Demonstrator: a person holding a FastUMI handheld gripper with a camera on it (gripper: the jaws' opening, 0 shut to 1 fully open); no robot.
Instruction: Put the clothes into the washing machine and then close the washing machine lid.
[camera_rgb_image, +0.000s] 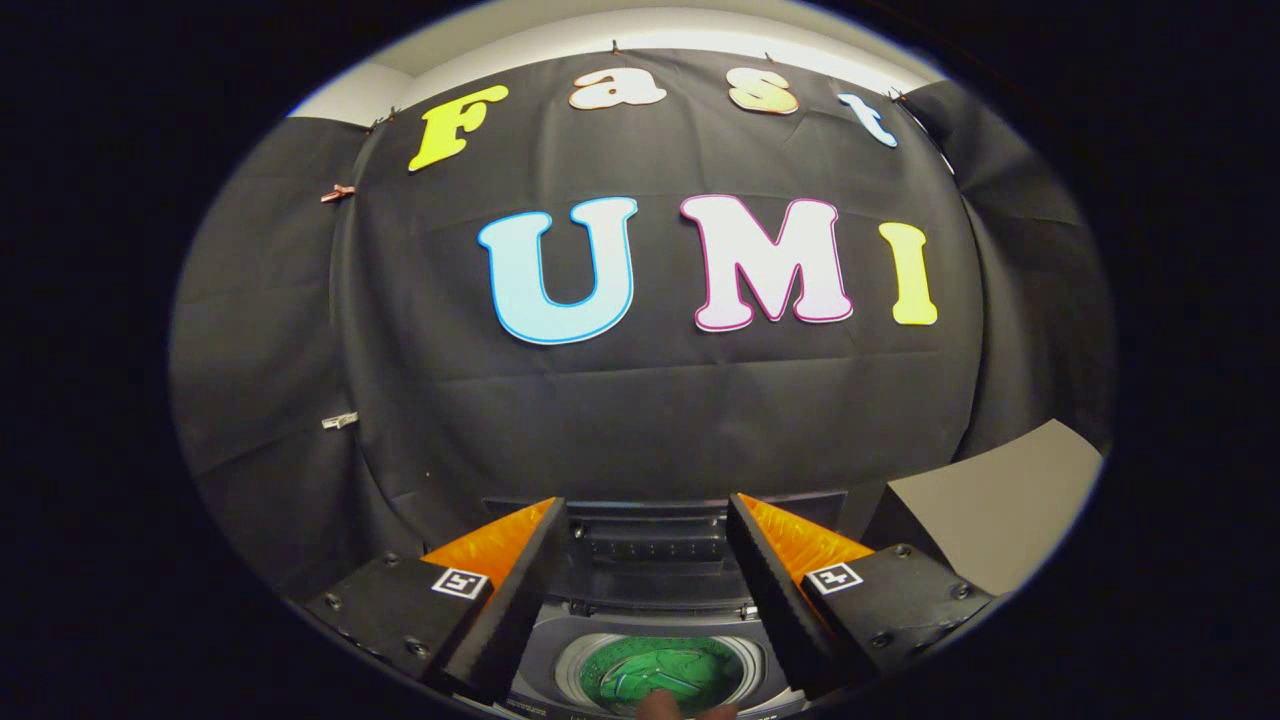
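Observation:
My gripper (645, 515) hangs open high above the washing machine (655, 640), fingers spread wide with nothing between them. Below and between the fingers lies the machine's round drum opening (665, 672), with a green cloth or green-lit inside showing in it; I cannot tell which. The raised lid (650, 550) stands upright behind the opening, just past the fingertips. A bit of a person's hand (665, 706) shows at the near rim of the opening.
The black cloth wall rises close behind the machine. A grey board or panel (1000, 505) leans to the right of the machine, beyond the right finger.

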